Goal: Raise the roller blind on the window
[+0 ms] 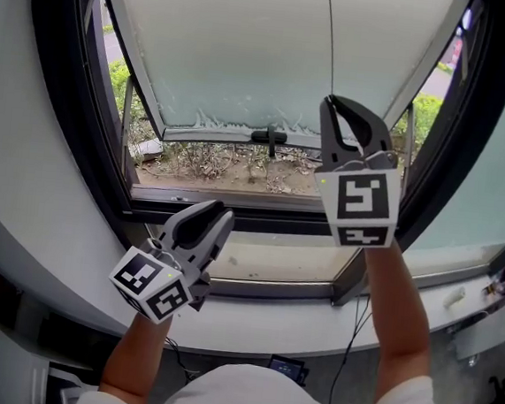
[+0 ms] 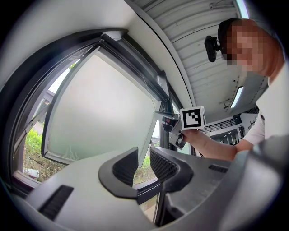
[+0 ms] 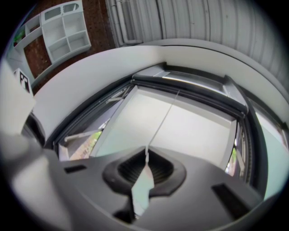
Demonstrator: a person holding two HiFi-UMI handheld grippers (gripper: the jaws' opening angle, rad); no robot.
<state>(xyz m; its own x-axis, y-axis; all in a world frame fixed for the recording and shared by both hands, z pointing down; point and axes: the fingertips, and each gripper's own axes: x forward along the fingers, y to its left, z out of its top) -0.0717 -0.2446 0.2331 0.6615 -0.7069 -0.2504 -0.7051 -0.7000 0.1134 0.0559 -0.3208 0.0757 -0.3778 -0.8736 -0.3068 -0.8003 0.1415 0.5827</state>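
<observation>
Right gripper (image 3: 146,154): pinching cord (image 3: 164,118) rising from jaws | left gripper (image 2: 143,158): parted, empty

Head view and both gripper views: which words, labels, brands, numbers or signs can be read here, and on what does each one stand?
None: no readable text in any view.
Right marker cube, left marker cube: black-and-white square patterns only, no letters or digits.
Small dark device at the head view's bottom: its screen is too small to read.
</observation>
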